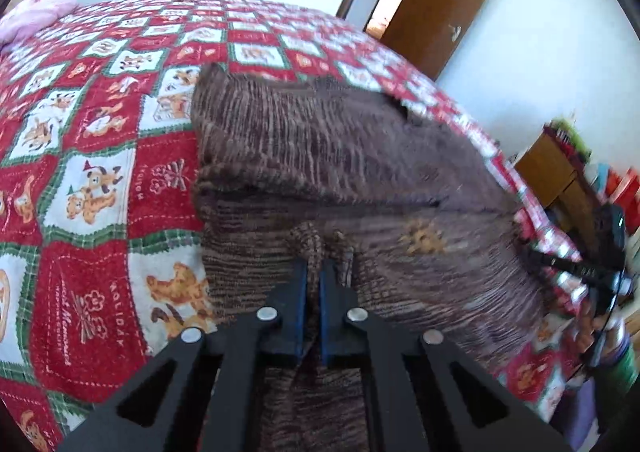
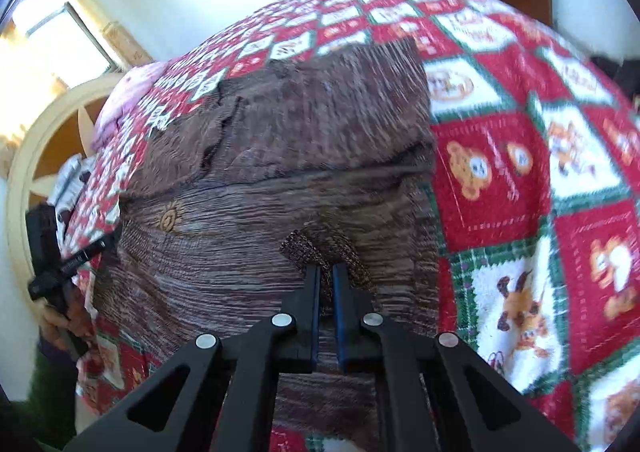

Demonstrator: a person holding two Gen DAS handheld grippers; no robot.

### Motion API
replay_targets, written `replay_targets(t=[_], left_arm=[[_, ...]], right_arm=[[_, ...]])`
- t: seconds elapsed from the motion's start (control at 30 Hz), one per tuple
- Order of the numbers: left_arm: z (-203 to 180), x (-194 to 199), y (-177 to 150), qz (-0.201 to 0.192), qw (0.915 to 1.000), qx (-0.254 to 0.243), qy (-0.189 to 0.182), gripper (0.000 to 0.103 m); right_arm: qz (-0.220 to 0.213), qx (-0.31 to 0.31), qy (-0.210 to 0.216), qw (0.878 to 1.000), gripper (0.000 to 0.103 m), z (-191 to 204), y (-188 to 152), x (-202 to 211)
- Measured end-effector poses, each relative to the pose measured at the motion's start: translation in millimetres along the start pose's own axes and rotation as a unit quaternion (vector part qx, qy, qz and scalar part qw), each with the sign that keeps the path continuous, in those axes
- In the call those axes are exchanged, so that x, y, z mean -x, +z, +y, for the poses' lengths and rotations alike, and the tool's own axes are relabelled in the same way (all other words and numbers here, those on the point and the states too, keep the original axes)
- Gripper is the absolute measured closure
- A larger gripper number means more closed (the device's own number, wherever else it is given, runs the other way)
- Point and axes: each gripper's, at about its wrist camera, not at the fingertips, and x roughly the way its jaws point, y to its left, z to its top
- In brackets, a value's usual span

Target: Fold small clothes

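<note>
A brown ribbed knit garment [image 1: 340, 156] with a small tan embroidered motif lies on a red, white and green holiday bedspread [image 1: 88, 180]. Its sides are folded inward. My left gripper [image 1: 314, 268] is shut on a pinched-up edge of the garment near its lower left. My right gripper [image 2: 326, 272] is shut on a pinched-up edge of the same garment [image 2: 320, 140] near its lower right, over the bedspread [image 2: 520, 156]. Each gripper shows at the edge of the other's view, the right one [image 1: 592, 272] and the left one [image 2: 68, 264]. Both views are motion-blurred.
A pink pillow [image 1: 32, 12] lies at the bed's far end. A brown wooden door [image 1: 440, 8] stands open beyond the bed. A wooden table [image 1: 556, 172] with coloured items stands at the right. A window [image 2: 60, 32] and a cream curved headboard [image 2: 36, 140] are on the left.
</note>
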Motion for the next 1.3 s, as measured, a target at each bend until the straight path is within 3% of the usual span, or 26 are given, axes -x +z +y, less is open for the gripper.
replay_targets(t=[0.17, 0.3, 0.43, 0.53, 0.57, 0.63, 0.7, 0.77, 0.97, 1.07, 1.13, 1.2, 1.23, 1.3], left_arm=[[8, 37, 15, -0.061, 0.9961, 0.047, -0.043, 0.098], [13, 53, 31, -0.094, 0.9927, 0.063, -0.042, 0.100], [19, 54, 37, -0.100, 0.9922, 0.067, -0.033, 0.100], [20, 48, 35, -0.073, 0.9959, 0.046, -0.027, 0.099], [18, 45, 34, -0.062, 0.9973, 0.034, -0.022, 0.097], [13, 35, 28, -0.037, 0.9993, 0.001, 0.000, 0.081], [8, 24, 19, -0.015, 0.9995, -0.023, 0.017, 0.044], [6, 17, 12, -0.010, 0.9992, -0.036, 0.016, 0.038], [4, -11, -1, 0.024, 0.9991, -0.030, 0.018, 0.038], [-6, -13, -9, 0.013, 0.9972, -0.056, 0.047, 0.040], [-11, -12, -12, 0.012, 0.9956, -0.070, 0.062, 0.049], [-10, -10, -14, 0.009, 0.9955, -0.066, 0.068, 0.080], [-7, -9, -14, 0.008, 0.9966, -0.055, 0.060, 0.090], [-2, -6, -15, 0.006, 0.9987, -0.032, 0.038, 0.093]], right_arm=[[-0.042, 0.016, 0.009, 0.999, 0.098, 19, 16, 39], [-0.074, 0.039, 0.011, 0.996, 0.098, 33, 36, 66], [-0.099, 0.060, -0.015, 0.993, 0.098, 45, 47, 77], [-0.092, 0.061, -0.007, 0.994, 0.098, 47, 50, 74], [-0.090, 0.062, -0.008, 0.994, 0.098, 46, 48, 72], [-0.081, 0.067, -0.010, 0.994, 0.098, 46, 42, 67], [-0.074, 0.067, -0.009, 0.995, 0.098, 44, 34, 64], [-0.070, 0.061, -0.009, 0.996, 0.098, 41, 28, 63], [-0.055, 0.035, -0.005, 0.998, 0.098, 27, 16, 57], [-0.050, 0.033, -0.006, 0.998, 0.098, 26, 13, 55], [-0.049, 0.032, -0.006, 0.998, 0.098, 25, 12, 54], [-0.049, 0.030, -0.006, 0.998, 0.098, 24, 11, 53], [-0.049, 0.029, -0.007, 0.998, 0.098, 24, 11, 53], [-0.049, 0.026, -0.012, 0.998, 0.098, 22, 10, 51]])
